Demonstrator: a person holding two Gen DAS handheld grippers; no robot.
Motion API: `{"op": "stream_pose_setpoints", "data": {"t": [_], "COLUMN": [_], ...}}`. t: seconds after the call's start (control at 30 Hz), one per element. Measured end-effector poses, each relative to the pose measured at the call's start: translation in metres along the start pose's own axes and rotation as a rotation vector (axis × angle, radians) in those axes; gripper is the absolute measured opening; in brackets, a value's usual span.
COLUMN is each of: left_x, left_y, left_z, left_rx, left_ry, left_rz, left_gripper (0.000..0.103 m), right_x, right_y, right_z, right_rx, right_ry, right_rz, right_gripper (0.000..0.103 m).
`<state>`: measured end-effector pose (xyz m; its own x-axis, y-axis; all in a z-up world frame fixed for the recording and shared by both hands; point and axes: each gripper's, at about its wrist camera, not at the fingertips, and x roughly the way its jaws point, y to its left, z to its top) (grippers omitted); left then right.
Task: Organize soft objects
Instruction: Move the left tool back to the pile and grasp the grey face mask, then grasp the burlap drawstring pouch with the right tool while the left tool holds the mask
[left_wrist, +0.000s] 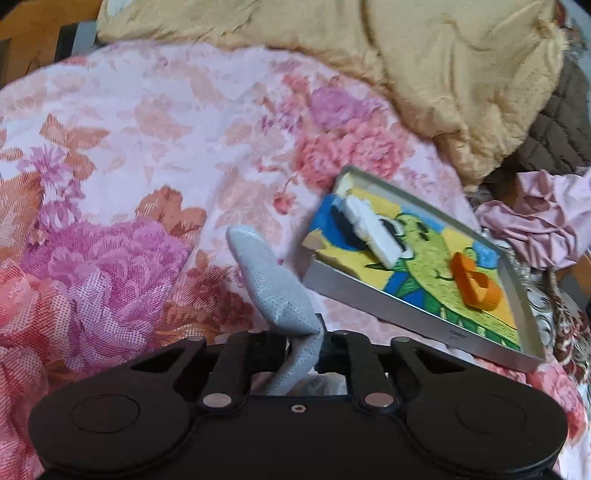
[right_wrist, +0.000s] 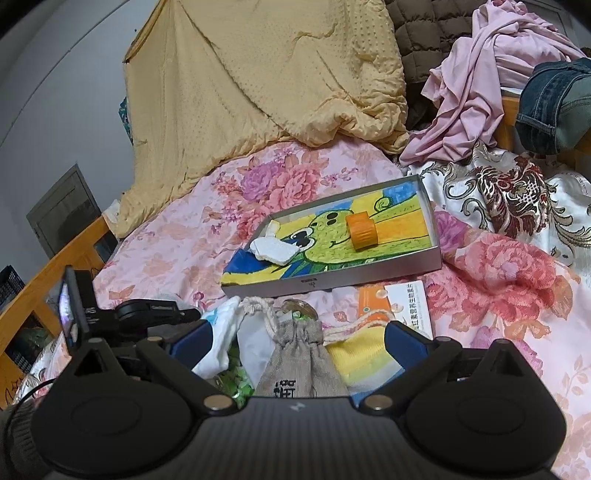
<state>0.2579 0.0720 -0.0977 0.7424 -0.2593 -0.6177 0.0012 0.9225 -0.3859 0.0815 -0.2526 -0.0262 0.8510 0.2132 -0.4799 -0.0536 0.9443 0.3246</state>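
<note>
My left gripper (left_wrist: 301, 334) is shut on a grey sock (left_wrist: 271, 288) that sticks up out of the jaws, held above the floral bedspread (left_wrist: 129, 166). A metal tray (left_wrist: 373, 295) with a green cartoon picture holds a white foam piece (left_wrist: 373, 229) and an orange block (left_wrist: 476, 284); it lies right of the sock. My right gripper (right_wrist: 297, 338) is open over a grey drawstring pouch (right_wrist: 301, 358), with a white cloth (right_wrist: 221, 339) at its left finger and a yellow cloth (right_wrist: 364, 356) at its right. The tray also shows in the right wrist view (right_wrist: 369, 278), with the foam (right_wrist: 273, 249) and the orange block (right_wrist: 362, 230) in it.
A beige quilt (right_wrist: 258, 81) is piled at the back. Pink garments (right_wrist: 476, 88), jeans (right_wrist: 554, 103) and a brown quilted cloth (right_wrist: 432, 33) lie at the right rear. A printed card (right_wrist: 406, 301) lies by the tray. A wooden bed rail (right_wrist: 48, 277) runs on the left.
</note>
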Motion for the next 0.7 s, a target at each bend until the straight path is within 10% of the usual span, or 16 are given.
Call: {"op": "stream_pose_setpoints", "data": {"t": [0.53,0.7], "left_x": [-0.117,-0.131], "left_y": [0.001,-0.014], "left_z": [-0.036,-0.054], "left_rx": [-0.013,0.028], "left_ry": [-0.143,-0.142], "left_rz": [-0.027,-0.041], "left_gripper": [0.011,0.012], "right_x": [0.051,0.057], "right_y": [0.015,0.019], "right_z": [-0.041,-0.053], "right_rx": [-0.124,-0.152], "right_ry": [0.158,0.187], "right_rz": [-0.013,-0.046], "right_gripper": [0.089,0.039]}}
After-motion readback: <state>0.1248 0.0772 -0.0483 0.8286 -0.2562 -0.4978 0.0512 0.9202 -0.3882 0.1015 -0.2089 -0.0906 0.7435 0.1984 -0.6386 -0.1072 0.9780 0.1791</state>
